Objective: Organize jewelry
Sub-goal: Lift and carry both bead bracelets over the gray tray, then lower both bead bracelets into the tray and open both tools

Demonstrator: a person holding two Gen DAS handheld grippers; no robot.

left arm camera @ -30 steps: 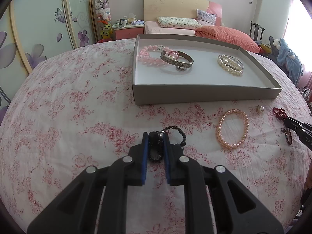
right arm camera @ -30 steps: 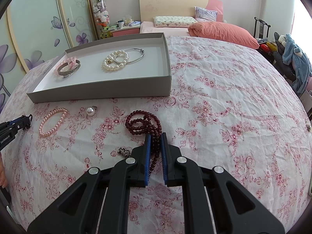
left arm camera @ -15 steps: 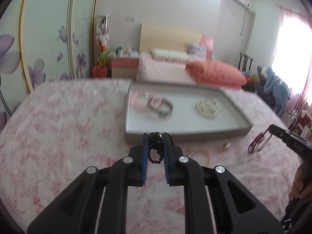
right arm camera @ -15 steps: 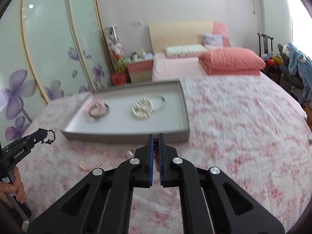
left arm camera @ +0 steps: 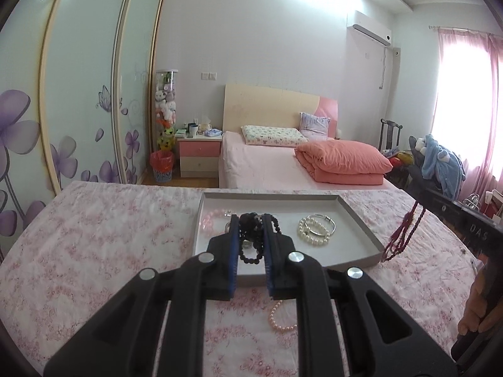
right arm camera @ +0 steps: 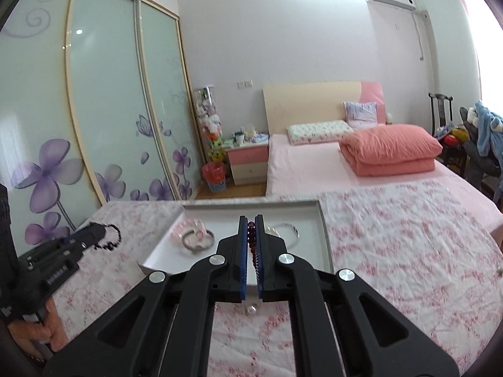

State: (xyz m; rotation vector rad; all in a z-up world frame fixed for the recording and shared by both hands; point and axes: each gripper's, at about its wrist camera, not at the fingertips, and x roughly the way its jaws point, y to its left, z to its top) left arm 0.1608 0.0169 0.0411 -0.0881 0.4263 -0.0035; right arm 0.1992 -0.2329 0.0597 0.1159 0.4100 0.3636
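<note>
My left gripper (left arm camera: 250, 220) is shut on a black bead bracelet (left arm camera: 251, 245) and holds it in the air in front of the grey tray (left arm camera: 361, 220). My right gripper (right arm camera: 250, 220) is shut on a dark red bead necklace (right arm camera: 251, 238), which hangs from it in the left wrist view (left arm camera: 402, 235). The tray (right arm camera: 323, 229) holds a pink bracelet (right arm camera: 191, 229), a metal bangle (right arm camera: 198, 242) and a white pearl bracelet (left arm camera: 314, 231). A pink pearl bracelet (left arm camera: 279, 317) and a single pearl (right arm camera: 251, 310) lie on the floral cloth in front of the tray.
The floral tablecloth (left arm camera: 94, 235) covers the round table. Behind it stands a bed (left arm camera: 283, 163) with an orange quilt (left arm camera: 342, 160). The left gripper also shows in the right wrist view (right arm camera: 103, 232), off to the left of the tray.
Both grippers have lifted off the cloth with their bead strings and risen. The views now tilt up toward the tray and the room.
</note>
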